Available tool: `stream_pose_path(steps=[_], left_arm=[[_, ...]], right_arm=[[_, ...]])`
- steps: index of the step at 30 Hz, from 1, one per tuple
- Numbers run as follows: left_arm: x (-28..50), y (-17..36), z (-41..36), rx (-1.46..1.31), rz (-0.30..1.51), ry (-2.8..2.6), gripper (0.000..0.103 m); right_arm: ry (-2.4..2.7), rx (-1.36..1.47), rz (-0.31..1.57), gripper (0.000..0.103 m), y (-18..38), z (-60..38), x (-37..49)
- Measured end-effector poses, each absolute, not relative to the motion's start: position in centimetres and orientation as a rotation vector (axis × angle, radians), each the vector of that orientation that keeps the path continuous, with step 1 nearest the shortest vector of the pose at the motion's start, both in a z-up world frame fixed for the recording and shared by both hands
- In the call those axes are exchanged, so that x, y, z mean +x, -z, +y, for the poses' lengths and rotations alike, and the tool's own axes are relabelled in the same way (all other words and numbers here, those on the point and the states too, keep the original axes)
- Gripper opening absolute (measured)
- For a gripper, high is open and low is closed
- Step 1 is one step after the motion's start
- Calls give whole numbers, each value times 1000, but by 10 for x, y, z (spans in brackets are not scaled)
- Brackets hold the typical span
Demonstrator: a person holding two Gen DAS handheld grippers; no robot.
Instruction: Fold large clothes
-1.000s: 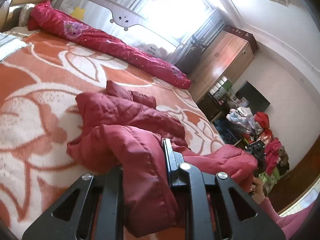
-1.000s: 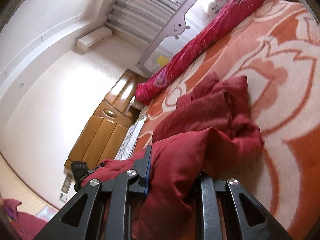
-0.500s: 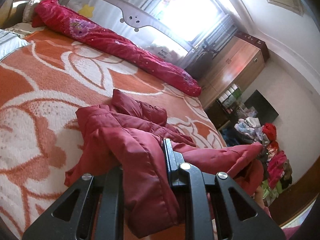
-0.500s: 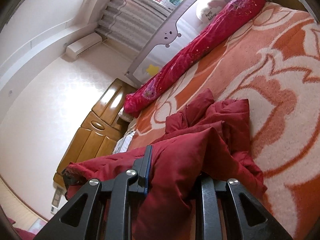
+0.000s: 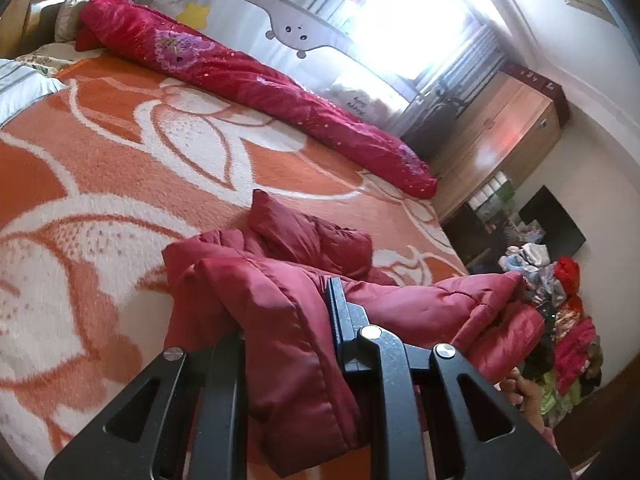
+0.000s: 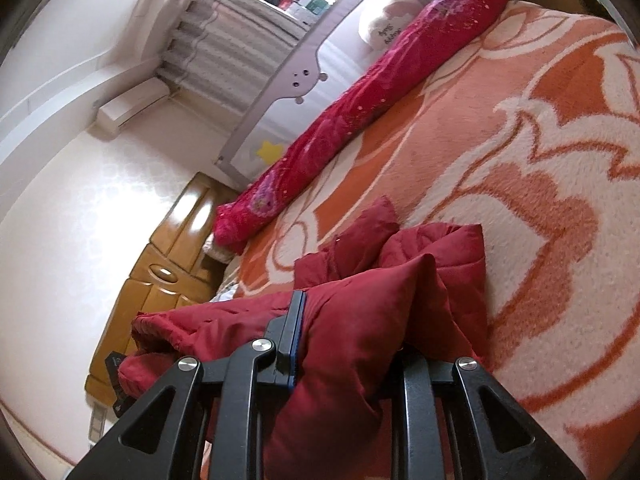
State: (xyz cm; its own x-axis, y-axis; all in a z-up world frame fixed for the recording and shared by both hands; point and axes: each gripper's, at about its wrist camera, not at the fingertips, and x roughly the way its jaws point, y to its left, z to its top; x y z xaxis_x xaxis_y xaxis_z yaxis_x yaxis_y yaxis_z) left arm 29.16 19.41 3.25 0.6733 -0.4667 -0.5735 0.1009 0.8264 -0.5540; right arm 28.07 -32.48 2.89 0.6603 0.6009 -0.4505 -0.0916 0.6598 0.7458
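Observation:
A dark red padded jacket (image 5: 288, 264) lies bunched on the orange and white floral bedspread (image 5: 120, 168). My left gripper (image 5: 284, 320) is shut on one edge of it, and the pinched fabric drapes over and hides the left finger. In the right wrist view my right gripper (image 6: 352, 320) is shut on another edge of the same jacket (image 6: 400, 276), with cloth covering its right finger. The hem hangs stretched between the two grippers, while the sleeves and far part rest crumpled on the bed. A hand (image 5: 520, 392) shows at the lower right of the left wrist view.
A long magenta bolster (image 5: 256, 80) lies along the grey bed rail (image 5: 296, 32) at the far side. A wooden headboard (image 6: 160, 280) stands at one end and a wooden wardrobe (image 5: 504, 136) at the other. A pile of clothes (image 5: 560, 292) sits on the floor beyond the bed's foot.
Both grippers have moved forward over the bed, carrying the jacket's edge with them. The edge is pulled straighter between them. Grips are unchanged.

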Motion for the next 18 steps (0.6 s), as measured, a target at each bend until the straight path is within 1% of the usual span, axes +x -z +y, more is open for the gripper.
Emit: stream_pose_path(steps=[10,14,18], left_arm=[[353,-2,194,-535,833,270,15],[373,15,194,-541,855,256,15],[393,35,194,-556,884,216,18]], right_arm=[[-346,741,809,20,-3,-317,335],[-303,764,827,20,17,-317,354],[-266,773,840,20,37,-315,371]])
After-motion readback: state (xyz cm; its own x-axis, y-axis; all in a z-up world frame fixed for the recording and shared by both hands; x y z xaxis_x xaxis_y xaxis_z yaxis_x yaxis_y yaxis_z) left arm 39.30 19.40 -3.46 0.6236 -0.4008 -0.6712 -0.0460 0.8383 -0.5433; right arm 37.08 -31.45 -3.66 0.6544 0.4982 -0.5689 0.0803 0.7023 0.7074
